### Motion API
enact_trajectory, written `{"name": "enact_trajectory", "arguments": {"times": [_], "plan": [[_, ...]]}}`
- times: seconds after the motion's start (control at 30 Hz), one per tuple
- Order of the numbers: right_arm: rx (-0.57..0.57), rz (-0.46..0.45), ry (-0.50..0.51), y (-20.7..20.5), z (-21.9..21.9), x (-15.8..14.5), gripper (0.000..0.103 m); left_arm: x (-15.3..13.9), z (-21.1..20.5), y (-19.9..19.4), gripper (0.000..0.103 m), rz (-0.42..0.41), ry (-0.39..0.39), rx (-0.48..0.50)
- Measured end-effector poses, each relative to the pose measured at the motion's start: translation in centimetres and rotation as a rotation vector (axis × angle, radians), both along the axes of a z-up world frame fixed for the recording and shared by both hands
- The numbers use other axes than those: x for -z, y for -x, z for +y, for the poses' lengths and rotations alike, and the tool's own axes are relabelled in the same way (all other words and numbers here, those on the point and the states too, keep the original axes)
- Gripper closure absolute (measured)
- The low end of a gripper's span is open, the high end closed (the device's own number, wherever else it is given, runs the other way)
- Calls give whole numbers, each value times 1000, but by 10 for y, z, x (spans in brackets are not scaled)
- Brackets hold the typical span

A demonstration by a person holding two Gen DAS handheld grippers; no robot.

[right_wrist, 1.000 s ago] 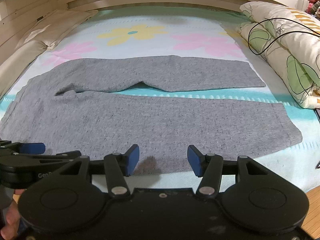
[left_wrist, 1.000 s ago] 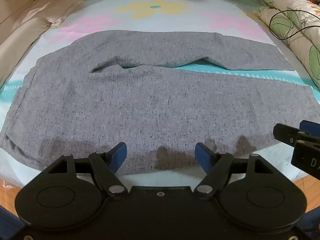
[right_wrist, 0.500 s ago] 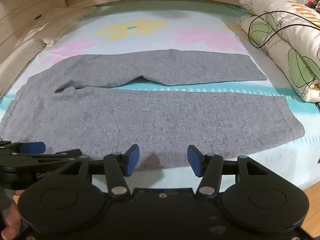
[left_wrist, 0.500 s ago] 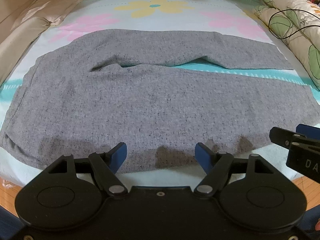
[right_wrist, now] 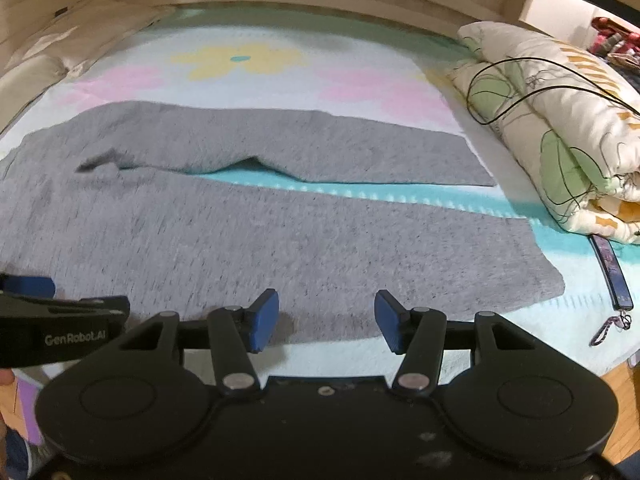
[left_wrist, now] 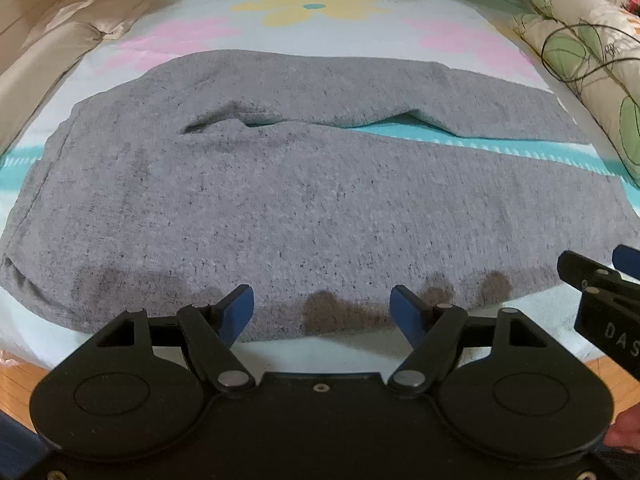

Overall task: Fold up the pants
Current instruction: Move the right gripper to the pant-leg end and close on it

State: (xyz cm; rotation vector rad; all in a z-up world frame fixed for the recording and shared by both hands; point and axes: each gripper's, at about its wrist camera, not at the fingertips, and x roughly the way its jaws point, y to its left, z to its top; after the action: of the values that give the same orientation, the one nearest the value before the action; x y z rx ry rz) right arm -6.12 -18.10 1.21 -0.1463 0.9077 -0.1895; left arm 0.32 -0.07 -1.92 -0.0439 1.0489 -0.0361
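Observation:
Grey pants [left_wrist: 280,200] lie flat across the bed, waistband at the left, both legs running to the right with a gap of sheet between them. They also show in the right wrist view [right_wrist: 280,232]. My left gripper [left_wrist: 322,304] is open and empty, just above the near edge of the near leg, toward the waist side. My right gripper [right_wrist: 326,312] is open and empty, over the near edge of the near leg farther right. Each gripper shows at the edge of the other's view.
The bed sheet [left_wrist: 312,4] is pale with flower prints and a teal stripe. Beige pillows [left_wrist: 60,40] lie at the left. A folded floral quilt [right_wrist: 560,120] with a black cable lies at the right. A phone [right_wrist: 610,272] lies beside it. Wooden floor shows below the bed edge.
Both grippers have moved forward and lower toward the near edge of the pants. The right wrist view has tilted and shifted right. Both jaws stay open.

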Motion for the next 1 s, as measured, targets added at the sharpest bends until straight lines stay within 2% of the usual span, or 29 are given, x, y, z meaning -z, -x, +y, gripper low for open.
{"name": "enact_trajectory", "arguments": {"times": [0.23,0.33,0.43,0.53,0.6,0.67,0.73,0.83,1.0], "plan": [[48,44,-91,-4,-7,-1,46,-3,0,1,26,-14,-3,4],[38,51,-46,-4,-3,0,46,-6,-2,1,26,-31,-18,19],[34,52,-34,-4,-2,-2,46,-8,0,-3,26,-8,-11,24],[53,112,-108,-7,-7,-1,47,-14,5,-9,27,2,-13,24],[30,170,-204,-12,-13,-1,47,-25,7,-15,28,-13,-30,39],[12,214,-268,-21,-18,-7,47,-40,10,-23,28,-50,-72,43],[8,223,-291,-32,-24,-19,47,-57,14,-32,28,-98,-104,43],[-2,186,-257,-54,-36,-45,47,-81,20,-53,28,-147,-137,38],[43,43,-168,-99,-63,-80,47,-108,26,-98,28,-167,-173,74]]}}
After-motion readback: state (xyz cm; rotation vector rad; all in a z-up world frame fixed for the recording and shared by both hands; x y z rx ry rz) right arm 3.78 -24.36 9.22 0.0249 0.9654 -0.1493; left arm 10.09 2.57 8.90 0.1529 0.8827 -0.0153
